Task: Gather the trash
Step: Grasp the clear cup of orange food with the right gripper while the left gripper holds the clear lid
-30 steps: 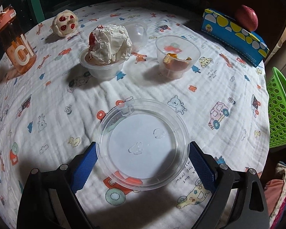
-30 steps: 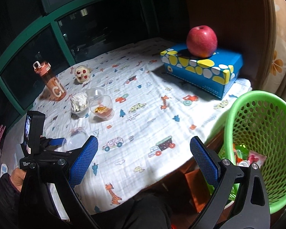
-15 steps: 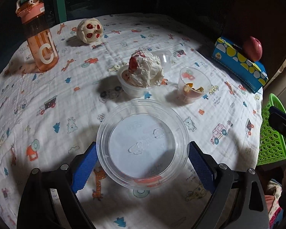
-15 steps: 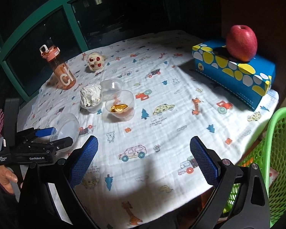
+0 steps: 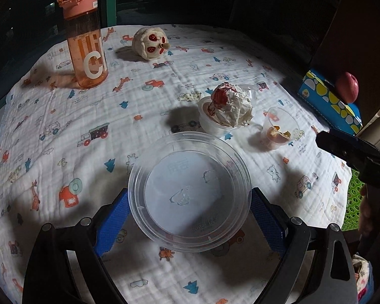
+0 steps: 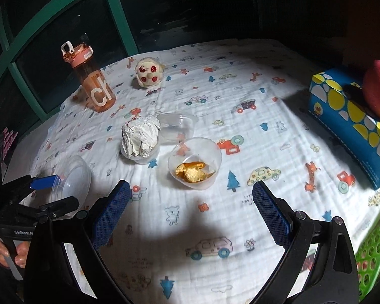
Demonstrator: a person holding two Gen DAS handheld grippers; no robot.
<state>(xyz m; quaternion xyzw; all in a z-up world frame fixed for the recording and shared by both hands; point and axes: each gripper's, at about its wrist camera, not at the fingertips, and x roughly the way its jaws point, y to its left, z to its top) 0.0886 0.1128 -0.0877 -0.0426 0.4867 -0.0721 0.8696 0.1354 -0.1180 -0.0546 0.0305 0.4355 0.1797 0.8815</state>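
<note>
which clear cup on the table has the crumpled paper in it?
The cup nearest the orange bottle, left of the one with golden scraps. The empty one sits behind.

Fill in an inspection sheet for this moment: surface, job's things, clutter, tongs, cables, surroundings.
Surface: table under a printed cloth, rumpled.
Job's things: clear round container held in the left tongs; tub stuffed with crumpled paper; cup with orange scraps; empty clear cup behind them; green basket at the table's edge.
Clutter: orange bottle, small toy, apple on a blue box.
Tongs: left shut on the container; right tongs open, empty.
Cables: nothing seen.
Surroundings: dark windows, green frames.
</note>
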